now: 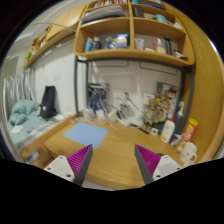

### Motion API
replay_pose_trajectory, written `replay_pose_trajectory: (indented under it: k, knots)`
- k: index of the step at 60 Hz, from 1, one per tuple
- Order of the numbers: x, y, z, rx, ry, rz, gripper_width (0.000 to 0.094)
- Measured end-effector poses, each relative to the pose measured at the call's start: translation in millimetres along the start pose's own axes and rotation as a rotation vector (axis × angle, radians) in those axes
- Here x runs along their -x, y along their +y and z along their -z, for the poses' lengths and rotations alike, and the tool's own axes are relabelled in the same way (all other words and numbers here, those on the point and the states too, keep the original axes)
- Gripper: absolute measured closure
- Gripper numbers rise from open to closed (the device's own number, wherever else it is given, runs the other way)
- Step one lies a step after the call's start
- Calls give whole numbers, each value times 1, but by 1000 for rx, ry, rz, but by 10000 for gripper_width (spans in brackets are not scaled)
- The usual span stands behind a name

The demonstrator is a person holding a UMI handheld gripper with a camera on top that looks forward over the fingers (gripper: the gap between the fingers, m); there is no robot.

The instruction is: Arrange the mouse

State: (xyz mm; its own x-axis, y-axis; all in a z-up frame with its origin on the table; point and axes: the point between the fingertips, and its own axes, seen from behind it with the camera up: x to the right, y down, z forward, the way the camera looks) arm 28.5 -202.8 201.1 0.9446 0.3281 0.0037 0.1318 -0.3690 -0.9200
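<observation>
A bed [25, 118] lies at the left, a blue mousepad [86, 133] rests on the wooden desk [110, 160] beyond the gripper [110, 160], whose fingers are spread apart with nothing between them, cluttered bottles [170, 128] stand rightward, and no mouse is discernible.

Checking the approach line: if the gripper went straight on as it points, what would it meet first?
Likely the blue mat, lying on the desk just beyond the gripper, whose jaws stand open with nothing between them. Only bare desk lies nearer. Depth is unclear, and no mouse is plainly visible.
</observation>
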Motion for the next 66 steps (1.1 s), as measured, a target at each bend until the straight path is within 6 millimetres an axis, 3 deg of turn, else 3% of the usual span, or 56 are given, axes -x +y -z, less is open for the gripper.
replay_pose_trajectory:
  k: [7,14,30,40,46,49,50,51,53,66]
  knots:
    - [-74,60,-22,87,112,-19,99]
    - [-122,99,-42,139,174,-44,104]
    - [-211,142,-105,215,276,-107,96]
    - [-236,160,-143,247,283,-180,123]
    - [-246,161,-159,237,290,-217,244]
    - [-253,162,-163,233,302,-232,309]
    - [-255,163,-165,236,305,-236,384]
    - [-255,165,-166,241,303,-242,355]
    - [-261,162,-168,225,317,-242,450]
    - [-264,163,-169,215,323,-249,536]
